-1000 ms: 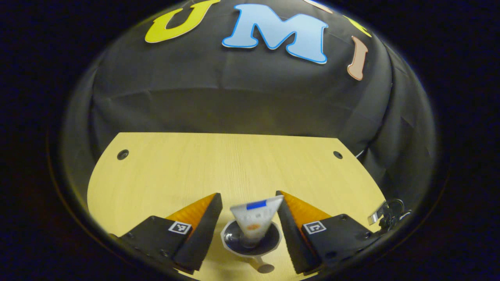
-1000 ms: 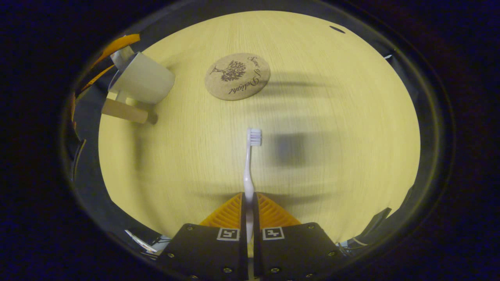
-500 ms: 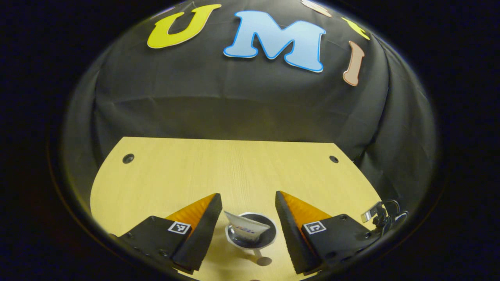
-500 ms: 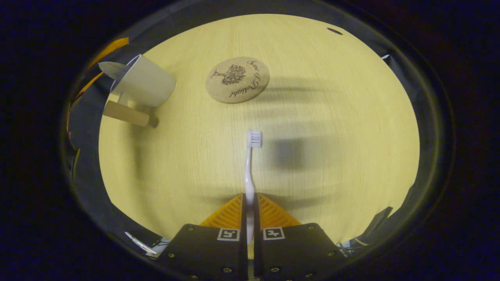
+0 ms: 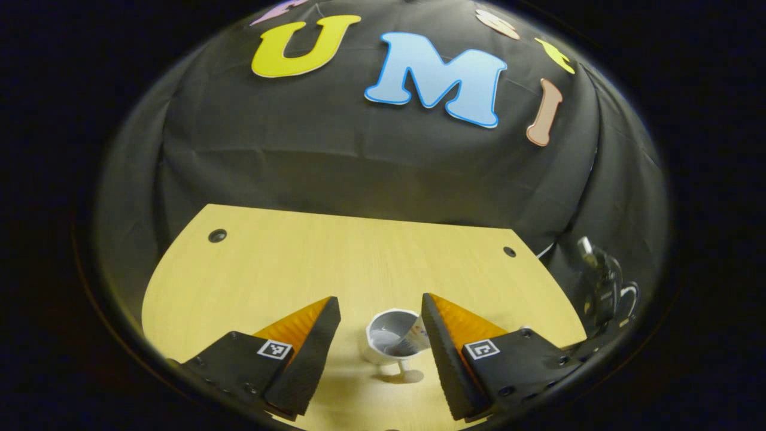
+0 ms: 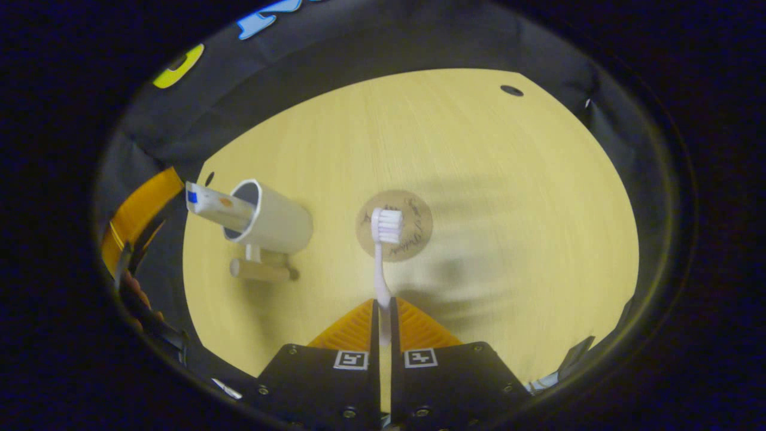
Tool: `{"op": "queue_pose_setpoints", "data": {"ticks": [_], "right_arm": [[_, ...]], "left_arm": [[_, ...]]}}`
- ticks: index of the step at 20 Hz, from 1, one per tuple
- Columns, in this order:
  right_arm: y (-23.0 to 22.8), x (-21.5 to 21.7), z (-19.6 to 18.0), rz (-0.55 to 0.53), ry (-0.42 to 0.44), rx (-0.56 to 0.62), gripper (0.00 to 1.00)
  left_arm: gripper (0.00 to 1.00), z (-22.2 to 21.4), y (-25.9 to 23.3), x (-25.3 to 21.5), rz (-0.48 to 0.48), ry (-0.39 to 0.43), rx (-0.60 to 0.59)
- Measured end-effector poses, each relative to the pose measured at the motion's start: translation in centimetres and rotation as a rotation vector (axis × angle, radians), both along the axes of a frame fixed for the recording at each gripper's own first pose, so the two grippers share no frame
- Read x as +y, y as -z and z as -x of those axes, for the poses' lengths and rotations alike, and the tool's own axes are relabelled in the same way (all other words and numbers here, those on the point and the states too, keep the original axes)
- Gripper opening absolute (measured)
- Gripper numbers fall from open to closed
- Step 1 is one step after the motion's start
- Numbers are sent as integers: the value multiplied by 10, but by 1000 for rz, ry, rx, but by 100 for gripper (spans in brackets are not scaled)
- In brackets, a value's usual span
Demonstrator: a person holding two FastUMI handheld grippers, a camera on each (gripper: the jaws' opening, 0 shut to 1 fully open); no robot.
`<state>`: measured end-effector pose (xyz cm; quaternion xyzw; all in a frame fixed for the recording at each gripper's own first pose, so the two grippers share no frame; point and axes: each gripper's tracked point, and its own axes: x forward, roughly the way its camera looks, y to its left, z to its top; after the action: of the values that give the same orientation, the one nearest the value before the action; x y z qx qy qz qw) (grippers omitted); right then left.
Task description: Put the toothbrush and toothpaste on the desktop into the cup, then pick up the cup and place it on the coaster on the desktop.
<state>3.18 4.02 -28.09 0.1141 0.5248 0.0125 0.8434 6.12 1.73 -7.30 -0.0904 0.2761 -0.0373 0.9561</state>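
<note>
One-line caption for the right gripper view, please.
Right gripper shut on toothbrush above coaster; toothpaste in cup.

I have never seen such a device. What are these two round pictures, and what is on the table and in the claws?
A person holds a two-finger claw in each hand, each carrying a camera that looks along its fingers. In the left gripper view, the left claw is open above the cup, with the toothpaste leaning inside. In the right gripper view, the right claw is shut on the toothbrush, bristles forward. The table carries the cup and a round coaster.
</note>
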Motion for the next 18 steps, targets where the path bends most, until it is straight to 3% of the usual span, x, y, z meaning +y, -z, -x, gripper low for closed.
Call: {"op": "queue_pose_setpoints", "data": {"ticks": [5, 10, 15, 18], "right_arm": [[-48, 27, -50, 13, -53, -178, 7], [-81, 46, -80, -46, -71, -237, 7], [-89, 53, -95, -62, -81, -236, 7], [-60, 56, -103, -52, -137, -113, 7]], "left_arm": [[89, 14, -1, 16, -9, -58, 17], [89, 30, 0, 41, -48, -111, 35], [89, 38, 5, 50, -37, -167, 63], [89, 46, 5, 54, -17, -191, 69]]}}
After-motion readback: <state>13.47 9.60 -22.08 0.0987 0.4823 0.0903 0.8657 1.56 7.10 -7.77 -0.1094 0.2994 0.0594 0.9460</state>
